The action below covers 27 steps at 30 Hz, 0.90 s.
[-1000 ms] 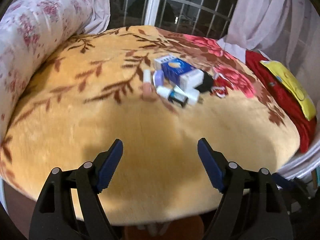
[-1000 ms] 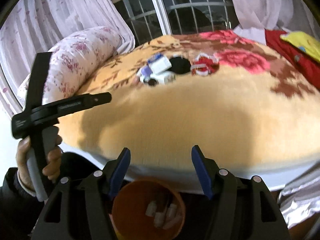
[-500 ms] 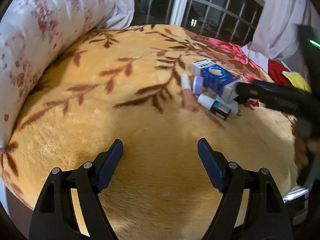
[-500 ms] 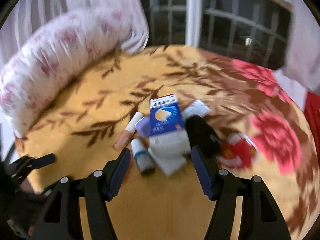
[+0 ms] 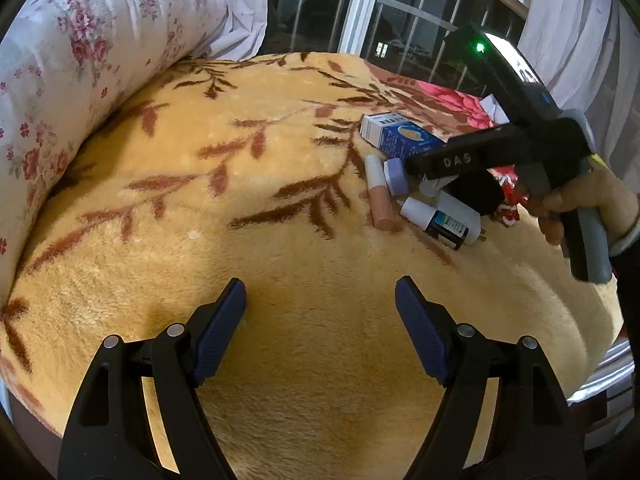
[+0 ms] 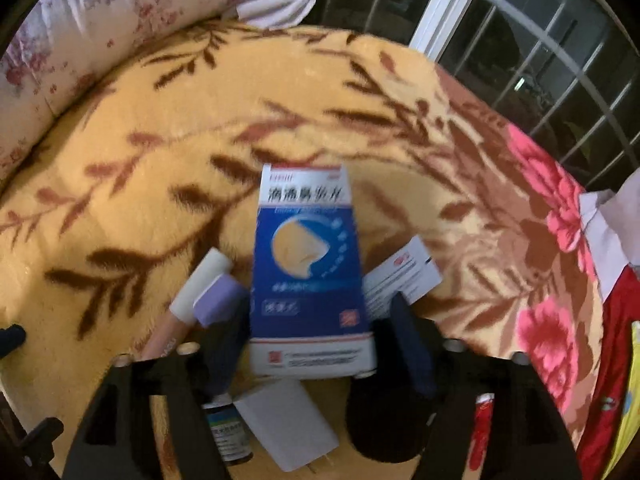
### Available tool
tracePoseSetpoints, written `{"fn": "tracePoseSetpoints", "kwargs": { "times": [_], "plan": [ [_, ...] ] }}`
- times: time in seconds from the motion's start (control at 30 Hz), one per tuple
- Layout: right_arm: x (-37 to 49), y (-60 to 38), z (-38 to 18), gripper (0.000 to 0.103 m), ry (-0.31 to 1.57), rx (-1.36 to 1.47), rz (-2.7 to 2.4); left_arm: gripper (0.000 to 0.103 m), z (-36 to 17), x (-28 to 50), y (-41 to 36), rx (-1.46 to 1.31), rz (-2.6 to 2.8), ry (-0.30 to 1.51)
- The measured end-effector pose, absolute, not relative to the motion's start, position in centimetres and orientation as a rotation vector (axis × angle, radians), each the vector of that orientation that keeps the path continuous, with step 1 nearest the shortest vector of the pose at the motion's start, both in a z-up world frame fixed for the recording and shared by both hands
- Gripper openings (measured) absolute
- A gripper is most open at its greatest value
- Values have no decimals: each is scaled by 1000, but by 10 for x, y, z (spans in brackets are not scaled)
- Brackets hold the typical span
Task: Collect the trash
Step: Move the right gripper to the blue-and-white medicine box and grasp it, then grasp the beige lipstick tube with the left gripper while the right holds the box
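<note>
Fuzzy fleece blanket [image 5: 168, 240] under everything; on it a glossy cardboard box [image 6: 308, 264] beside a smooth plastic dropper bottle [image 5: 434, 222].

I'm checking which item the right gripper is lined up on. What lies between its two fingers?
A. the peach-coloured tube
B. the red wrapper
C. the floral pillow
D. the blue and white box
D: in the right wrist view the blue and white box sits between the fingers of the right gripper, whose jaws have just been opening and do not visibly press on it; everything else lies outside them.
</note>
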State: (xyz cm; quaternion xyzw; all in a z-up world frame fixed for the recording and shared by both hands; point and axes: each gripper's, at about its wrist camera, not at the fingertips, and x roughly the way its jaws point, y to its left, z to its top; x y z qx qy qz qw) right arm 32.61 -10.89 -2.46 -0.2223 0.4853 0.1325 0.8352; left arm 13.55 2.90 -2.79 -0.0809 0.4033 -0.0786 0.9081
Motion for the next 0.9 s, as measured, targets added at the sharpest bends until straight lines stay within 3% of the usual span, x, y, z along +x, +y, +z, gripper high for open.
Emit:
{"fn": "tracePoseSetpoints", "kwargs": {
  "times": [0.1,0.2,0.3,0.47,0.63,0.9],
  "plan": [
    [342,-102,-30,62,1072,-506,282,75,-29,138,28,-169,-160,836],
    [359,-93,-40,60,1115,-525,278,75,-30,138,28,-167,-160,835],
    [369,-91,-45,51,1138,-488,291,75,-29,137,29,-164,-160,836],
    [344,-113,-10,50,1007,-328,314,75,-25,146,27,-162,-167,858],
    [261,-183,28,51,858,7,350,75,-23,183,7,-136,-208,915],
    [146,-243,-2,51,813,217,323,75,-46,249,-33,22,-160,1023]
  ]
}}
